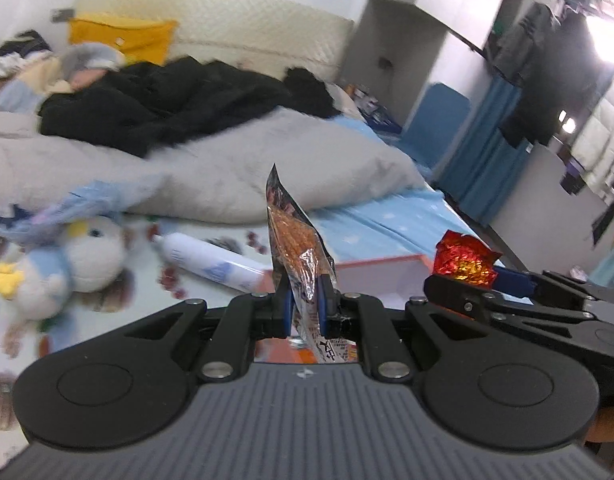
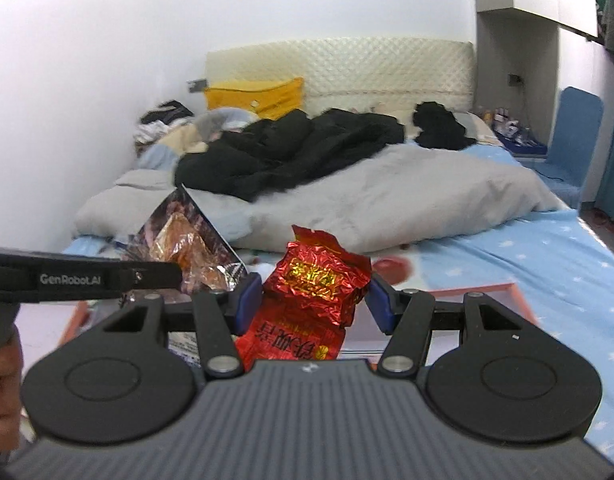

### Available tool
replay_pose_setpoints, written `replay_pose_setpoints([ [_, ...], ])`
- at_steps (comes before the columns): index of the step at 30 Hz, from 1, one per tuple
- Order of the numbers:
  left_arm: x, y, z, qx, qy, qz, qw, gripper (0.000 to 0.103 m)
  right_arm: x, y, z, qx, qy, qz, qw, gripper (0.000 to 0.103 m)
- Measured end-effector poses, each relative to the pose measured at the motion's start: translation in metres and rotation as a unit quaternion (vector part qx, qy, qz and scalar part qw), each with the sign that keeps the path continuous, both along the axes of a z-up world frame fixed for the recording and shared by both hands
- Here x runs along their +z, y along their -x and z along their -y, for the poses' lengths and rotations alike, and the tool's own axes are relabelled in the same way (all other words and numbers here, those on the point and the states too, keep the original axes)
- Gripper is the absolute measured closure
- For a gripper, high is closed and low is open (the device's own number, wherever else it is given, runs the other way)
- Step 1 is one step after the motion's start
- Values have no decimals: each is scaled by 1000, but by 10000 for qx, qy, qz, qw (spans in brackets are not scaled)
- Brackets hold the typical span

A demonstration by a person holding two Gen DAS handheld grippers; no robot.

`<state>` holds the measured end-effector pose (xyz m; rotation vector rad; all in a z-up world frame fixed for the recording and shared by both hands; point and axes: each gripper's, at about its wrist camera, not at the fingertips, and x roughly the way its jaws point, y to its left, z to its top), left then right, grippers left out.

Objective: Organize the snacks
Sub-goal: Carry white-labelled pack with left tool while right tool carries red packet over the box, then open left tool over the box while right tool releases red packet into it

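Observation:
My left gripper (image 1: 305, 304) is shut on a clear and silver snack packet (image 1: 291, 236) with orange contents, which stands upright between the blue pads. My right gripper (image 2: 315, 304) is shut on a crumpled red foil packet (image 2: 319, 280) with gold print. Both packets hang above a white box with a pink rim (image 2: 507, 292) that lies on the bed. In the left wrist view the red packet (image 1: 465, 260) shows at the right in the right gripper (image 1: 475, 278). The right wrist view has the silver packet (image 2: 191, 240) at the left, beside the left gripper (image 2: 175, 276).
The bed has a blue star sheet (image 2: 527, 256), a grey duvet (image 2: 387, 200) and black clothes (image 2: 291, 148). A plush toy (image 1: 67, 260) and a white tube (image 1: 207, 258) lie left of the box. A hand (image 2: 3, 380) holds the left gripper's handle.

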<state>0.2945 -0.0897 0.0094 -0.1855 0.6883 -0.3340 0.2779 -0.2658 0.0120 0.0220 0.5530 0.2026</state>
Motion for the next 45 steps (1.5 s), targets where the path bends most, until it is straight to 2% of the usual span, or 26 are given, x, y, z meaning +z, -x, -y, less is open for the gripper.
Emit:
replay_pose_setpoints([
  [5, -25, -22, 44, -364, -7, -388, 9986, 89, -28, -21, 36, -229, -41, -647, 9976, 44],
  [9, -52, -36, 79, -583, -256, -721, 9954, 89, -60, -33, 59, -501, -67, -1124, 9924, 44],
  [12, -70, -42, 98, -717, -598, -860, 9919, 88, -79, -33, 70, -593, -104, -1355, 9889, 44],
  [16, -83, -47, 102, -789, -636, -1003, 9898, 88, -88, -29, 80, -603, -229, -1460, 9872, 43],
  [18, -82, -48, 103, -792, -704, -1031, 9890, 83, -88, -29, 84, -666, -262, -1475, 9865, 42],
  [19, -80, -48, 104, -817, -729, -1055, 9884, 69, -87, -32, 87, -686, -275, -1478, 9862, 42],
  [20, -77, -48, 104, -832, -756, -1038, 9882, 51, -85, -32, 89, -700, -317, -1470, 9861, 40],
  [22, -66, -43, 102, -790, -757, -794, 9908, 42, -79, -31, 94, -724, -376, -1416, 9866, 35],
  [26, -38, -32, 95, -826, -671, -598, 9925, 42, -58, -23, 99, -775, -455, -1133, 9895, 34],
  [34, 9, 18, 80, -795, -656, -119, 9946, 40, -4, 34, 95, -815, -389, -430, 9950, 34],
  [38, 21, 49, 68, -720, -536, 72, 9959, 40, 9, 68, 90, -895, -315, -148, 9954, 34],
  [45, 23, 102, 48, -516, -339, 188, 9979, 40, 11, 121, 78, -834, -394, 22, 9957, 34],
])
